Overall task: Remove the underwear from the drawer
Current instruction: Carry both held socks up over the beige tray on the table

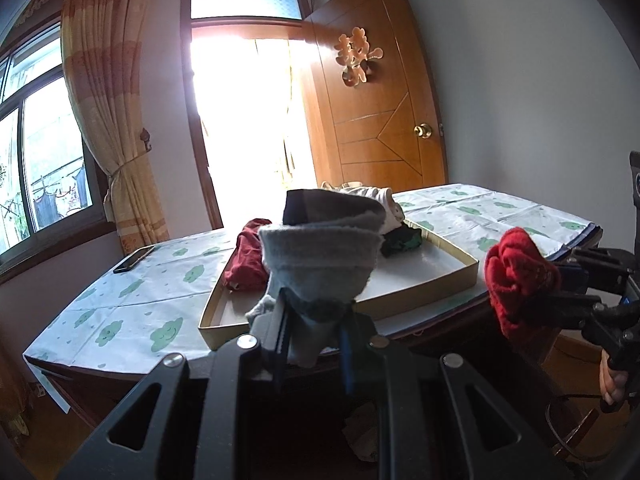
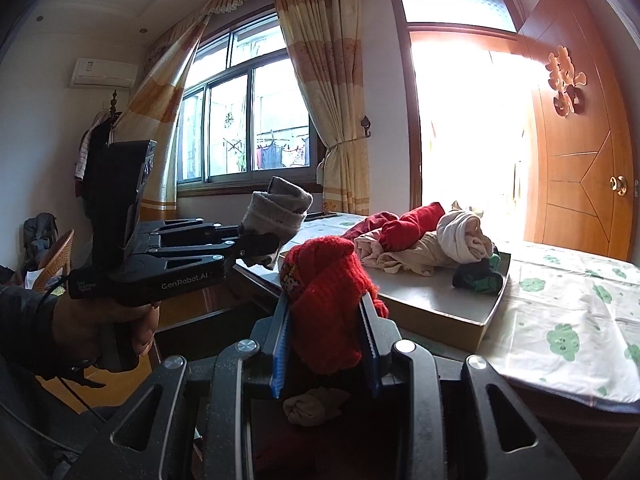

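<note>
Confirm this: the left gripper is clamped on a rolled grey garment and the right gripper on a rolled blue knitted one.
Wrong colour. The right gripper is clamped on a rolled red knitted garment, as the right wrist view shows. The left gripper does clamp the rolled grey garment.

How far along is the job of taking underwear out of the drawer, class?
Done: several garments already lie piled in the shallow tray on the table. In hand: the left tool grips a grey rolled garment, the right tool a red knitted one, both held up near the table edge. Left: a beige bundle shows below the right tool; the rest there is too dark to tell.
</note>
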{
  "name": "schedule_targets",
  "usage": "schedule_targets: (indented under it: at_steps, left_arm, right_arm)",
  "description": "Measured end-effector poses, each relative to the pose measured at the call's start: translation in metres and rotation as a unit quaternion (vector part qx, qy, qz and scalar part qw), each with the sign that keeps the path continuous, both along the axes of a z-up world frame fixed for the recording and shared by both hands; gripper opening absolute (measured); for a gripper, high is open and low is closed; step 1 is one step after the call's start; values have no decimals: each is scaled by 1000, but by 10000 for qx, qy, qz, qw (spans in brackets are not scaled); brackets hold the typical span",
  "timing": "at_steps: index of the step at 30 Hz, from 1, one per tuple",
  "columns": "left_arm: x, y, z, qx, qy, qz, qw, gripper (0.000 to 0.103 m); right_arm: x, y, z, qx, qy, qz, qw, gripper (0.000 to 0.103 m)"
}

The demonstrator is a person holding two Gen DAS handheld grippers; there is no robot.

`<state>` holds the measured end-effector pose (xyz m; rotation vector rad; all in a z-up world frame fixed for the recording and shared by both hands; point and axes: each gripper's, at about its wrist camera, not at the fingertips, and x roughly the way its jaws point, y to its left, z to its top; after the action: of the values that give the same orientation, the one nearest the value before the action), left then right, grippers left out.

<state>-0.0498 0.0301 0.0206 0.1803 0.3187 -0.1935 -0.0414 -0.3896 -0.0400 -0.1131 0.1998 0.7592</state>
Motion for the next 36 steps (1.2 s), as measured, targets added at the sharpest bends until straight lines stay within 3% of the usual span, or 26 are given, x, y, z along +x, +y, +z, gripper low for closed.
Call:
schedule_targets:
  at_steps: [20,26,36]
  left_arm:
    - [59,-22,16,90,594,-279,9978,19]
    - [83,-28,18,-116,929,-342,9950,19]
    - [133,-40,10,-488,1769,-415,9821,19]
  right_arm:
    - [67,-5,29,7,389,-343,9987,33]
    - [91,-9,29,64,683,-555,9961,33]
    - [141,-11,21,-17,1329,-989,9862,33]
